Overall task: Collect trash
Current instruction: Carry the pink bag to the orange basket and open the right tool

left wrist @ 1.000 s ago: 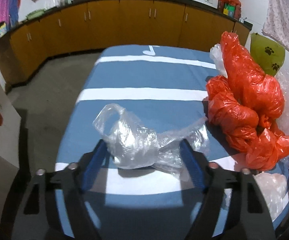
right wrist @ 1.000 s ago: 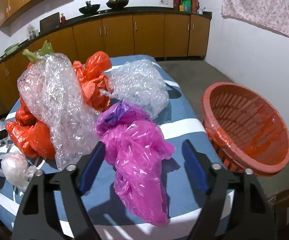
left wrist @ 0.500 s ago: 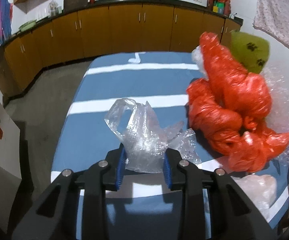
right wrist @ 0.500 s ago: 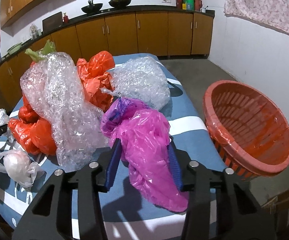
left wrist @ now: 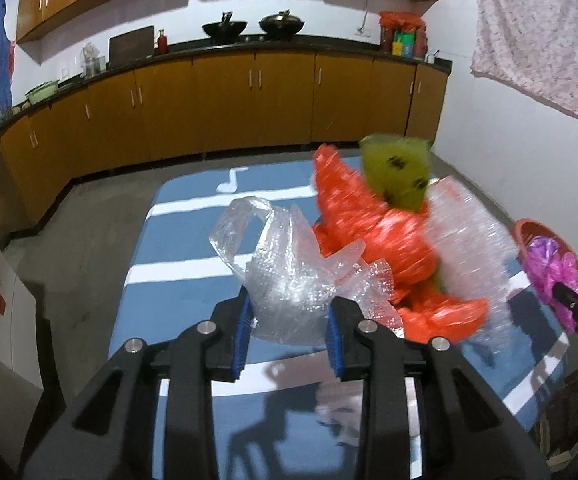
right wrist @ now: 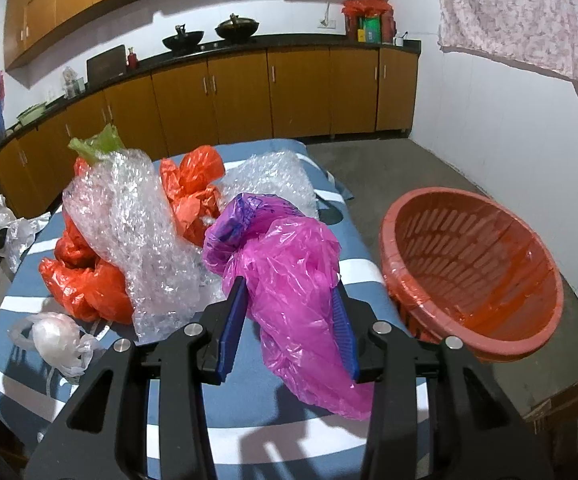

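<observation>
Trash pickup at a blue striped table [right wrist: 273, 408], described outward from the red slotted basket [right wrist: 471, 272] that stands just off the table's right edge.

Far to the basket's left, the left gripper [left wrist: 289, 332] is clenched on a clear crumpled plastic bag [left wrist: 285, 268], which is raised above the cloth. Between that bag and the basket lies a heap of orange bags [right wrist: 85, 280] and bubble wrap [right wrist: 141, 232], with a small whitish knotted bag [right wrist: 55, 338] at the table's near edge. Just beside the basket, the right gripper [right wrist: 289, 328] is grasping a pink plastic bag [right wrist: 297, 280]; its loose tail hangs below the pads. Both sets of jaws have just been closing, each with its bag between them.

Risks, as I judge them: thin slippery film could slide out of either grip during the carry. The clear bag must cross the heap, so a trailing corner might snag and drag other pieces. The pink tail could catch on the basket's rim.

The basket appears empty; nothing is collected yet.
</observation>
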